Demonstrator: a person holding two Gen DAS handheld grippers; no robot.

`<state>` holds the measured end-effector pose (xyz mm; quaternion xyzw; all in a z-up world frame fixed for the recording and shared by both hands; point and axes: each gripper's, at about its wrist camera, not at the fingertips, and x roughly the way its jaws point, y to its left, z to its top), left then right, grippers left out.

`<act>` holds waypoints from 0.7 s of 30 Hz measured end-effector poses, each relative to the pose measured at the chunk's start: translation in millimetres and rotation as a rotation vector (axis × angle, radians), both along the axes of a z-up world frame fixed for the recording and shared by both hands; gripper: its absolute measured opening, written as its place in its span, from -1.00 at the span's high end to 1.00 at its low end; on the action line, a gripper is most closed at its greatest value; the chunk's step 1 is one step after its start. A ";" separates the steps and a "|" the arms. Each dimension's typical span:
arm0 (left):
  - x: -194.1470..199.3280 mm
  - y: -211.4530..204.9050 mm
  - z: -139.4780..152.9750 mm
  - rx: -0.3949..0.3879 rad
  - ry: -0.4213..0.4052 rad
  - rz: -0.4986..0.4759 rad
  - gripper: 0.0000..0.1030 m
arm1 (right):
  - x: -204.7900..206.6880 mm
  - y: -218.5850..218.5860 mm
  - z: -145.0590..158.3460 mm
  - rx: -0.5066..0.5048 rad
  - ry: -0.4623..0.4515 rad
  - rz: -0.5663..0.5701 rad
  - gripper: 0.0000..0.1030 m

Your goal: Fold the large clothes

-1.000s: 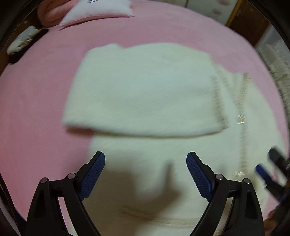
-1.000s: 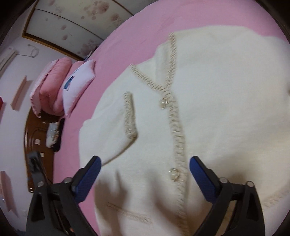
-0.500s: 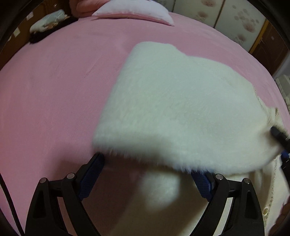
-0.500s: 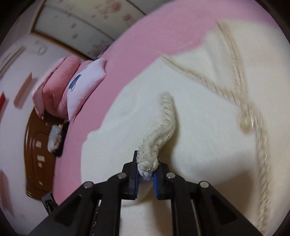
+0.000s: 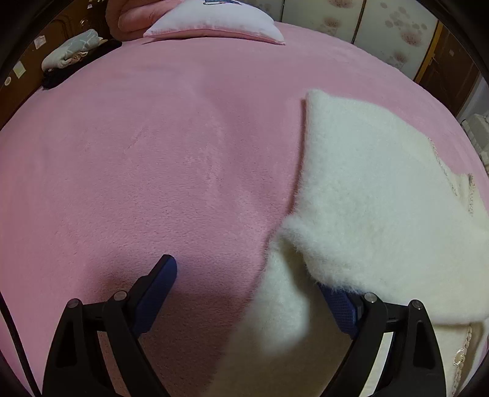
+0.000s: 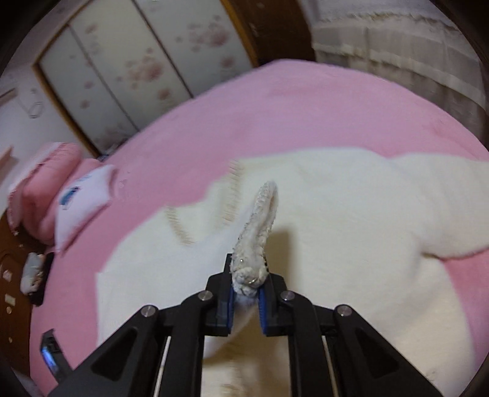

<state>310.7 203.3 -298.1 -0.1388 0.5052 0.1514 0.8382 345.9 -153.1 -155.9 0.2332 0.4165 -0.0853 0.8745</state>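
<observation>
A fluffy cream cardigan (image 5: 366, 213) lies on the pink bed cover (image 5: 152, 152), with one sleeve folded across its body. My left gripper (image 5: 244, 274) is open over the garment's left edge. Its left finger (image 5: 159, 281) is above bare cover, and the tip of its right finger (image 5: 339, 308) is hidden under the folded sleeve's fuzzy edge. In the right wrist view my right gripper (image 6: 246, 290) is shut on the sleeve's braided cuff (image 6: 259, 220). The cuff stands up out of the jaws above the cardigan (image 6: 351, 229).
A white pillow (image 5: 214, 21) and pink bolsters (image 6: 45, 189) lie at the head of the bed. Folded cloth (image 5: 73, 52) rests on a dark thing beside the wooden headboard. Flowered wardrobe doors (image 6: 122, 76) and a curtain (image 6: 397, 45) stand beyond the bed.
The right gripper went from open above the cardigan's front to shut on the cuff, then lifted it. The left gripper moved left and down, so the cardigan now sits at its right.
</observation>
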 end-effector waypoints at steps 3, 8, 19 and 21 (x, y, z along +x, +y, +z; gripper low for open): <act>-0.3 0.1 0.0 -0.010 -0.013 0.010 -0.75 | 4.5 -9.1 -27.6 -0.027 0.080 -0.018 0.68; -21.8 14.4 21.4 -0.026 -0.050 0.002 -0.42 | 0.7 9.6 -45.8 -0.247 0.205 -0.005 0.22; -57.6 -51.0 87.0 -0.071 -0.130 -0.198 0.40 | -11.5 70.7 -22.5 0.126 -0.089 0.136 0.66; -39.2 -59.2 79.0 -0.113 -0.092 -0.207 0.40 | 2.8 97.5 -42.5 0.294 -0.046 0.233 0.95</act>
